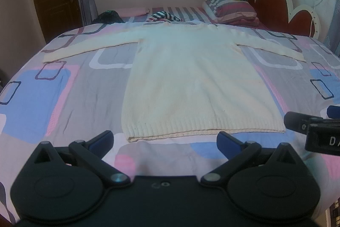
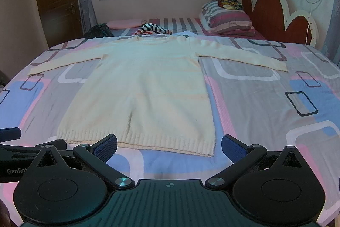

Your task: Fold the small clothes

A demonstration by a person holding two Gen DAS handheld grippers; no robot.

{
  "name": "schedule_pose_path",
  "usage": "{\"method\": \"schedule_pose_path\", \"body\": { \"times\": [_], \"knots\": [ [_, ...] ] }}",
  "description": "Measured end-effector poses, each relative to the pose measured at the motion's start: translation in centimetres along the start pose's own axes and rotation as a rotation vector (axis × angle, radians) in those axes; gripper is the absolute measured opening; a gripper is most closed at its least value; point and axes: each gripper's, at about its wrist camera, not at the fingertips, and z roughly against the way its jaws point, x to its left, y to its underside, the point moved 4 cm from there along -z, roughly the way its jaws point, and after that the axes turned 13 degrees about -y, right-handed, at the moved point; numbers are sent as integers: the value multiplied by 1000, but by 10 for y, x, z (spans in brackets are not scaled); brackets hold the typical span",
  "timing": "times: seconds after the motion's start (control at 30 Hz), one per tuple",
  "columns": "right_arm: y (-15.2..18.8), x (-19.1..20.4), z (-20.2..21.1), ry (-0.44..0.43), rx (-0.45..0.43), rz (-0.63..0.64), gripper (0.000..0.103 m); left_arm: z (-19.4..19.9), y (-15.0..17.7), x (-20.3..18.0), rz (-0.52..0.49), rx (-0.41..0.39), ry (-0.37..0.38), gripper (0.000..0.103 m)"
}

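A cream knitted sweater is laid flat on the bedspread, directly ahead of both grippers, with its ribbed hem nearest and its neckline farthest away. Both sleeves are spread outward, one sleeve to the left and the other to the right. The left gripper is held just short of the hem with its jaws wide apart and nothing between them. The right gripper is likewise spread and empty, level with the hem's right part.

No fold appears to be made yet. A slip is judged possible if only the top layer of the knit is pinched, since the loose fabric could stretch and the fold could be skewed. The two grippers are close side by side, so a collision could be caused by crossing paths.

Open bedspread is seen on both sides of the body, giving room for sleeves to be swept inward. Beyond the neckline, a striped garment and stacked pillows are kept well apart.
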Motion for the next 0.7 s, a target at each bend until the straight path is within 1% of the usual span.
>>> {"method": "schedule_pose_path", "body": {
  "times": [0.7],
  "knots": [
    [1, 4, 3, -5, 0, 3, 103, 1, 1, 3, 0, -6, -6, 102]
  ]
}}
